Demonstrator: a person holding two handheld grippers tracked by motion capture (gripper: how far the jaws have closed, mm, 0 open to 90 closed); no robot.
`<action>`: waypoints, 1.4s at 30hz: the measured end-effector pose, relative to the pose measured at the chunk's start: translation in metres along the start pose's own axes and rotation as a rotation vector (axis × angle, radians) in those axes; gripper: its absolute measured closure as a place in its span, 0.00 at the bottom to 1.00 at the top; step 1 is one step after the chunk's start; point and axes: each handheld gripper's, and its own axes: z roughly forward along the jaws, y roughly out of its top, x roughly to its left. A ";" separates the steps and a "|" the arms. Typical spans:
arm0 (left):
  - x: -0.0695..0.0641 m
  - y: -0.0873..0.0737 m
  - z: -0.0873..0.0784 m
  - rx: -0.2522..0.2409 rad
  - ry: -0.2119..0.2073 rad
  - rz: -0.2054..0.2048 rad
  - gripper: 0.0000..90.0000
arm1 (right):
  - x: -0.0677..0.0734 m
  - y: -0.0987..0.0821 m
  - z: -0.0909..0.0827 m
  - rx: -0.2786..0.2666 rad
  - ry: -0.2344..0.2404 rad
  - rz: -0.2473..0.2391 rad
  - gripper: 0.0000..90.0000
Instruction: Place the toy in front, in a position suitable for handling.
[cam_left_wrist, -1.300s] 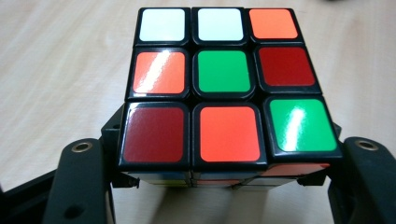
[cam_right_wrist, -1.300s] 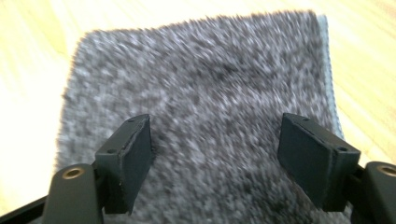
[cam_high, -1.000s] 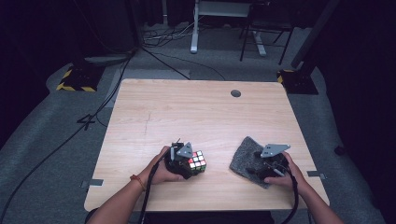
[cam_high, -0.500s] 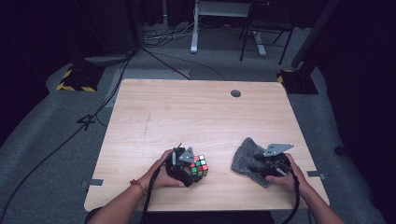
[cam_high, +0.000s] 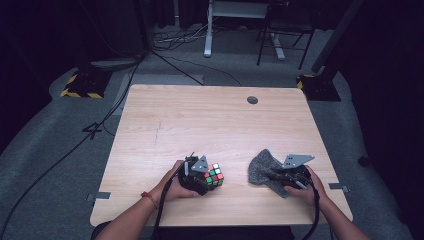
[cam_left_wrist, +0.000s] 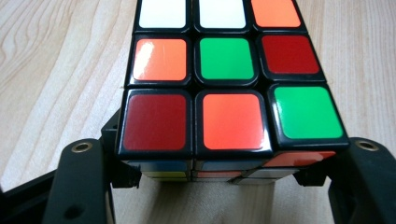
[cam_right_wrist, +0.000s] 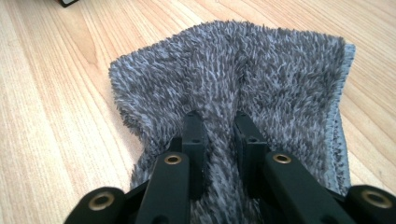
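— What sits between the two black jaws?
— A puzzle cube (cam_left_wrist: 226, 79), resting on the wooden table (cam_left_wrist: 56, 70); the left gripper (cam_left_wrist: 224, 175) has just closed and clamps it at its near lower edge, one jaw on each side.
— And the top face?
— Nearest row dark red, orange, green; middle row orange, green, dark red; far row white, white, orange.
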 end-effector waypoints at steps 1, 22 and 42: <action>0.000 0.000 0.001 -0.003 0.000 0.002 0.37 | 0.000 0.000 0.000 -0.002 -0.002 -0.003 0.87; 0.002 0.013 -0.007 -0.025 -0.017 0.055 0.38 | -0.001 0.003 -0.006 -0.044 -0.019 -0.004 0.88; 0.010 0.023 -0.013 -0.021 0.002 0.079 0.38 | -0.002 0.021 -0.025 -0.135 -0.022 -0.008 0.88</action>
